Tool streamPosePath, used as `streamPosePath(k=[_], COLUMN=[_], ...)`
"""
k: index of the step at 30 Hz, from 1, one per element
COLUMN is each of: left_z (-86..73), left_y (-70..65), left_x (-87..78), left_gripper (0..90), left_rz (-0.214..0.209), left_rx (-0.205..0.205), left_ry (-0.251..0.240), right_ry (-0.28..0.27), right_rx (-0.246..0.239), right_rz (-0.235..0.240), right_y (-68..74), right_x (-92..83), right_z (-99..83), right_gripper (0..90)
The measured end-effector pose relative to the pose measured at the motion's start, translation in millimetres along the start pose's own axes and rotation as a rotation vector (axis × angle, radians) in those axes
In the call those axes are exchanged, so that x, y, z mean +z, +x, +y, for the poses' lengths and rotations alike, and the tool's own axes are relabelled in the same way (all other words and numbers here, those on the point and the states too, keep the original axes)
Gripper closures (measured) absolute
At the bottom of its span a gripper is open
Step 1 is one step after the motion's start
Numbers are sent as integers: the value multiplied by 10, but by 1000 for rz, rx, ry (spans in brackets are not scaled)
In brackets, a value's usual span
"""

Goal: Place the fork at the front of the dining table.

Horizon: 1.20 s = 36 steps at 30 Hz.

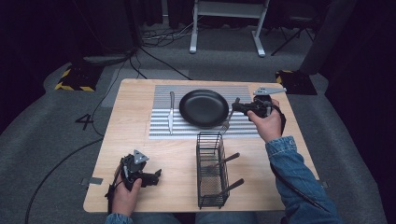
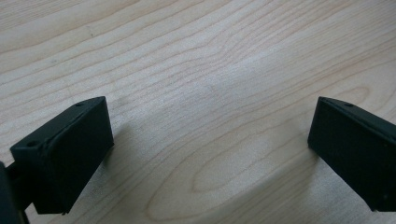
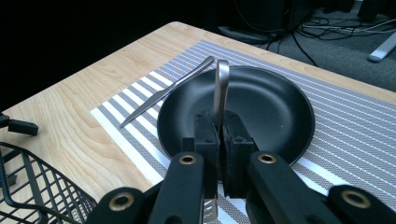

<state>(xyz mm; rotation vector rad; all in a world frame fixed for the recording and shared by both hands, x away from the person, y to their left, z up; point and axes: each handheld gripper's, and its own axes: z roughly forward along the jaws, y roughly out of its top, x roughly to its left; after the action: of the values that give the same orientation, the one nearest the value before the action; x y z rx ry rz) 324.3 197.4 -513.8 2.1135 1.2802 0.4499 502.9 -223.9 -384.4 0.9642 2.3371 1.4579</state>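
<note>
A silver fork (image 1: 228, 120) hangs tilted over the striped placemat (image 1: 161, 127), just right of the black plate (image 1: 204, 108). My right gripper (image 1: 236, 108) is shut on its shaft. In the right gripper view the fork's handle (image 3: 221, 88) rises from between the closed jaws of the right gripper (image 3: 220, 140) in front of the plate (image 3: 266, 102). A table knife (image 1: 171, 112) lies on the mat left of the plate, and it also appears as the knife (image 3: 168, 91) beyond the plate's rim. My left gripper (image 1: 156, 175) rests open at the front left, with bare wood between its fingers (image 2: 70, 149).
A black wire basket (image 1: 210, 170) stands at the front middle of the table with two dark-handled utensils in it; the basket's corner (image 3: 37, 191) sits close to my right gripper. Beyond the table's far edge are cables and a white frame on the floor.
</note>
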Motion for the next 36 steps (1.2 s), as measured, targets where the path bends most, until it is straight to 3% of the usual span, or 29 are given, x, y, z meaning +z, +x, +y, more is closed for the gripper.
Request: streamPosePath(k=[12,26,36], left_z=[0,0,0], left_y=[0,0,0], left_x=[0,0,0], left_gripper=[2,2,2], left_rz=[0,0,0], left_rx=[-1,0,0], left_ry=[-1,0,0], right_ry=[24,42,33], right_rx=[17,53,81], right_rz=[22,-10,-55], right_y=[-11,-234,-339], right_x=[139,95,121], right_z=[-42,-36,-99], right_gripper=[872,868,816])
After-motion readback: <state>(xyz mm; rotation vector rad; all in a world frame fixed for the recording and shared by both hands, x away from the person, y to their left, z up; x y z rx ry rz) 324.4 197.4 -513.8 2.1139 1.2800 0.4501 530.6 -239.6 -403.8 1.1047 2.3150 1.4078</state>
